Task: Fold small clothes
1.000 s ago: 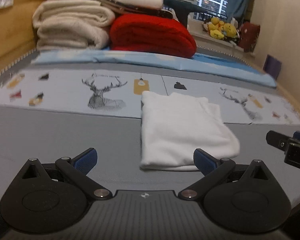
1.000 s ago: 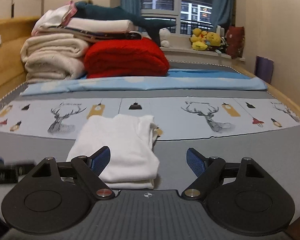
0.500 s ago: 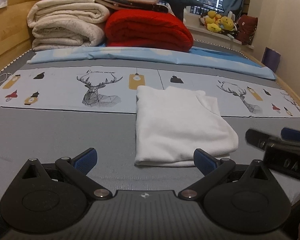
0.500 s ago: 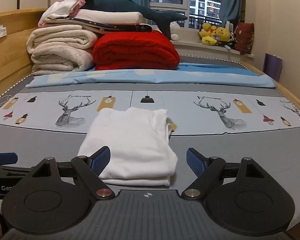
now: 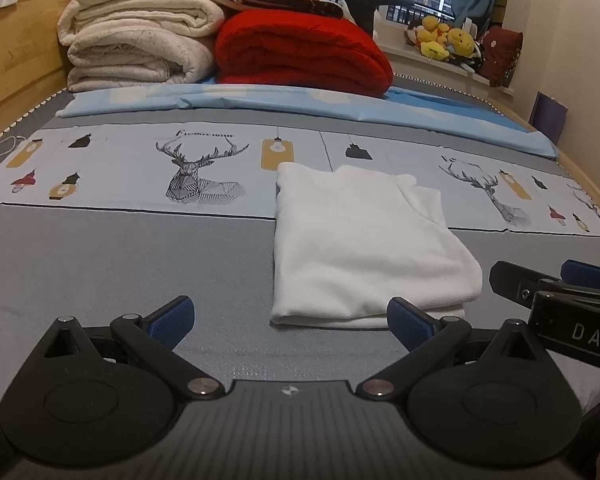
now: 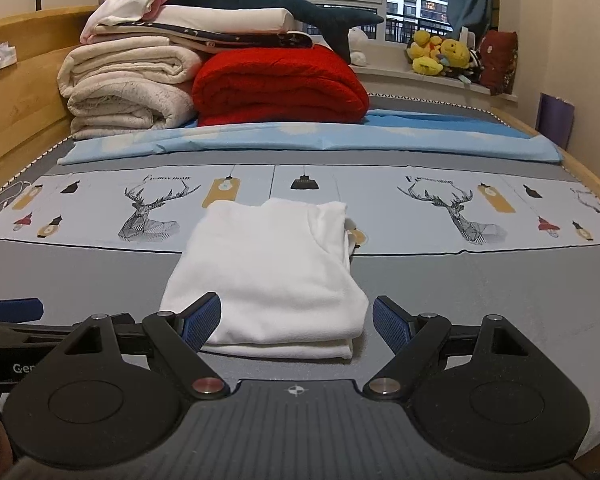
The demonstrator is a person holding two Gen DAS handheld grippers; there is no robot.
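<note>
A folded white garment [image 5: 360, 240] [image 6: 276, 272] lies flat on the grey bed sheet [image 5: 120, 264], its far edge on the deer-print band. My left gripper [image 5: 290, 322] hangs open just in front of the garment's near left corner, nothing between its blue pads. My right gripper [image 6: 296, 322] is open too, its pads straddling the garment's near edge without touching it. The right gripper's fingers [image 5: 556, 292] show at the right edge of the left wrist view. A finger of the left gripper [image 6: 12, 308] shows at the left edge of the right wrist view.
Rolled cream blankets [image 6: 124, 88] and a red blanket [image 6: 280, 84] are stacked at the bed's far end, with folded linens and a plush shark [image 6: 284, 4] on top. A wooden headboard [image 6: 16, 112] runs along the left. Plush toys [image 6: 440, 54] sit on the windowsill.
Both grippers have drawn back and risen a little from the garment. The garment lies unmoved, and both grippers stay open.
</note>
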